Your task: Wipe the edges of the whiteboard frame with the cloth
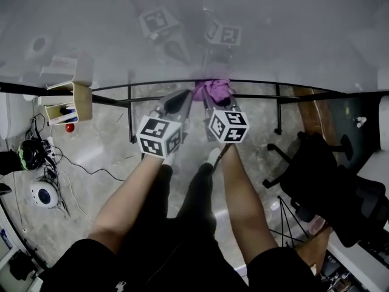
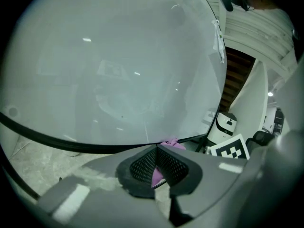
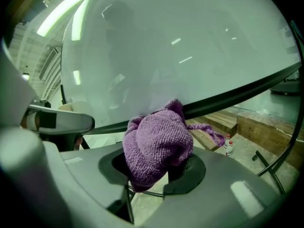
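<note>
The purple cloth [image 1: 213,90] is bunched against the black lower frame edge [image 1: 152,85] of the whiteboard [image 1: 243,17]. In the right gripper view, my right gripper [image 3: 154,167] is shut on the cloth [image 3: 156,141], which bulges over its jaws and touches the frame [image 3: 247,91]. My left gripper [image 1: 185,97] sits just left of the right gripper [image 1: 209,101]. In the left gripper view, the left gripper [image 2: 156,149] has its jaws meeting at the tips on a strip of cloth [image 2: 157,175], right at the frame [image 2: 71,144].
A wooden box shelf [image 1: 70,99] hangs at the left. Cables and small devices [image 1: 36,163] lie on the floor below it. A black office chair [image 1: 328,181] stands to the right. The board's stand legs [image 1: 130,117] reach the floor. Wooden planks [image 3: 223,122] and water bottles [image 3: 229,147] lie beyond.
</note>
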A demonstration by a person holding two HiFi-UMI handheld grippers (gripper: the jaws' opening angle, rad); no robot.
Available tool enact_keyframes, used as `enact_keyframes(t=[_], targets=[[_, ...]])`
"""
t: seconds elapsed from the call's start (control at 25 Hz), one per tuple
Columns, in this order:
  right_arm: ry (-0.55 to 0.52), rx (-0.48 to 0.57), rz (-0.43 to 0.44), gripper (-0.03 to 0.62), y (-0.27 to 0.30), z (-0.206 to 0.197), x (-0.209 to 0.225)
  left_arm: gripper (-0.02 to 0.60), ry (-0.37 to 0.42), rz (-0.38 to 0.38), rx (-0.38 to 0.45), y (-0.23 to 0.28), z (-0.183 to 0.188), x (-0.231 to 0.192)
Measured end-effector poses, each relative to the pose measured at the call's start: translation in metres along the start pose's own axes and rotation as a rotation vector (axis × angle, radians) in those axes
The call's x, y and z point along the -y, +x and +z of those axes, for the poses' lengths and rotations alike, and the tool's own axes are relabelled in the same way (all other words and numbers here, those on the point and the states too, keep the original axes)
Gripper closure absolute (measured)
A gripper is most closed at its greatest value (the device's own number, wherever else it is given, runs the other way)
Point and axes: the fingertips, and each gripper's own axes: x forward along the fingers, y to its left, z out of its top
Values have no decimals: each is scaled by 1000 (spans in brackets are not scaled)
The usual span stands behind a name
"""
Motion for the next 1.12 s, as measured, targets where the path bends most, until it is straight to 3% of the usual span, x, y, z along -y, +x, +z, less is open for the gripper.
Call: enact_keyframes(t=[0.36,0.92,1.12], targets=[[-22,-21,4,441,30,-14,-62,578,-39,48,25,-49,-3,-54],[-78,-89,150,441,90,-47,-196,578,-99,174,69,-139,-12,-138],[-89,-107,190,441,109,-51,-227,578,-74,185,63,-152,-12,-151]])
